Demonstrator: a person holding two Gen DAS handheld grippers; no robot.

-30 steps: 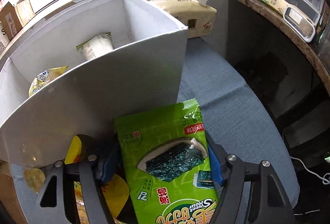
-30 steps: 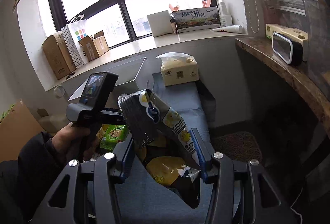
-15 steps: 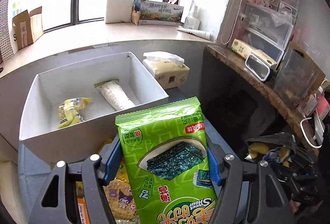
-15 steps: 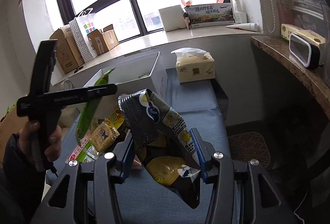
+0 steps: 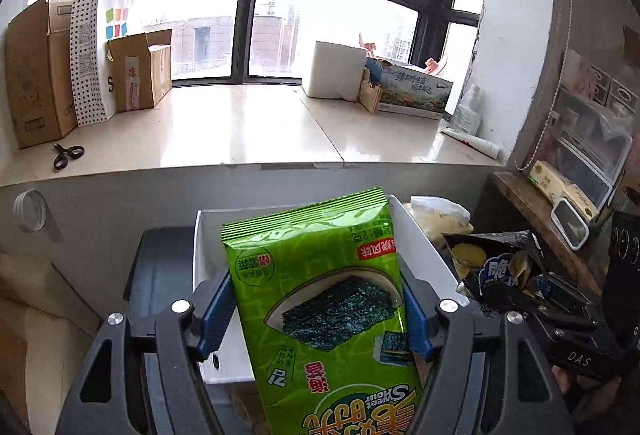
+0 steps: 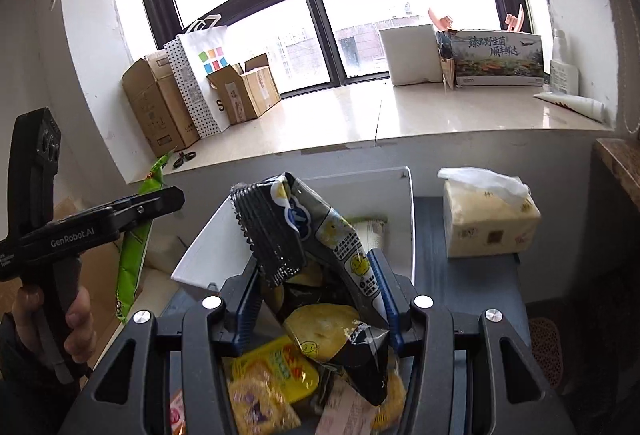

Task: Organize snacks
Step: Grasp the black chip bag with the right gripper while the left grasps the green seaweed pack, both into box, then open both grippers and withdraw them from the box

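Observation:
My left gripper (image 5: 316, 309) is shut on a green seaweed snack bag (image 5: 320, 299) and holds it upright, high above the white storage box (image 5: 420, 235). It also shows edge-on in the right wrist view (image 6: 134, 247). My right gripper (image 6: 316, 299) is shut on a black potato chip bag (image 6: 316, 247), held over the near edge of the white box (image 6: 404, 231). The chip bag also shows at the right of the left wrist view (image 5: 492, 263). A pale snack packet (image 6: 370, 229) lies inside the box.
Several loose snack packs (image 6: 268, 387) lie on the grey surface below my right gripper. A tissue pack (image 6: 490, 223) stands right of the box. The windowsill (image 5: 240, 131) holds cardboard boxes (image 5: 36, 71), scissors (image 5: 68, 155) and a printed carton (image 5: 416, 91).
My left gripper has risen and tilted up with the seaweed bag, so the box now sits low behind it. My right gripper has moved forward toward the box with the chip bag.

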